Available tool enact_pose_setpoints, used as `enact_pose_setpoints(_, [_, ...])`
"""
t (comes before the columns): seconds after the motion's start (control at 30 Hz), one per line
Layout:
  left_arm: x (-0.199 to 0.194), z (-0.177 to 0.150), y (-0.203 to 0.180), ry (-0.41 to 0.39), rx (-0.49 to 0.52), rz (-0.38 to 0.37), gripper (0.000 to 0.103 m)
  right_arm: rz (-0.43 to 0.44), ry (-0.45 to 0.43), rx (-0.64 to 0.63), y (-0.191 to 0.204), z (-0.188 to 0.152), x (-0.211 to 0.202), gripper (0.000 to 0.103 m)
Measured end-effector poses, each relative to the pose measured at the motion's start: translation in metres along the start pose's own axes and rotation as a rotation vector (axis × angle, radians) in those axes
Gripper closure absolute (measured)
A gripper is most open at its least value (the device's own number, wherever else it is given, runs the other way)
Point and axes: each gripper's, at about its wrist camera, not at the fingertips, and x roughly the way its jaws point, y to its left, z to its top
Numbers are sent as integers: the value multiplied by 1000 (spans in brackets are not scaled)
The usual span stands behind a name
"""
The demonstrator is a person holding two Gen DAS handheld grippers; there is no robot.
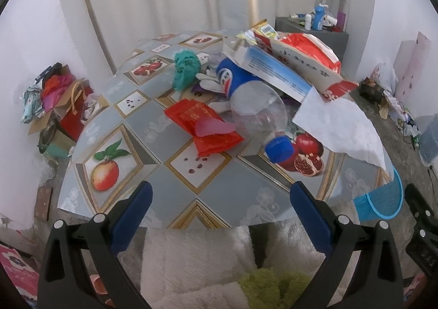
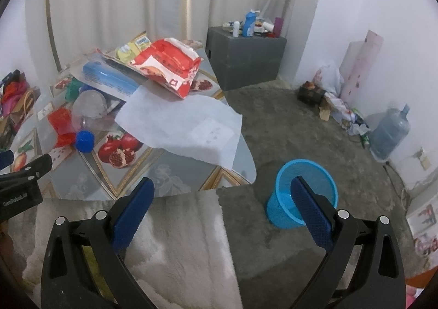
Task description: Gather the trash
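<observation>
Trash lies piled on the fruit-patterned table: a clear plastic bottle with a blue cap, red packets, a green crumpled bag, a blue-white box, a red-white carton and a white paper sheet. My left gripper is open and empty at the table's near edge. My right gripper is open and empty, above the floor beside the table. A blue mesh bin stands on the floor behind the right finger. The paper sheet overhangs the table's right side.
A grey cabinet with bottles stands at the back. A water jug and clutter line the right wall. Bags and boxes sit left of the table. A fluffy white rug lies below the grippers.
</observation>
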Motion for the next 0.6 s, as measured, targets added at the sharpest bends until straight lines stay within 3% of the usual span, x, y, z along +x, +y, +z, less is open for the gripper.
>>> enact_pose_setpoints(0.33, [4,6,62,-91,-34,-2,4,23,-100,4,17,11,-14,8])
enact_pose_setpoints(0.47, [4,3,91,-145,-88,-62,4,54,-130,-52,29,14,-13,8])
enact_pose_setpoints(0.6, [3,4,113,-253,-124,-139,4,98,-128,-52,36,19,-6,8])
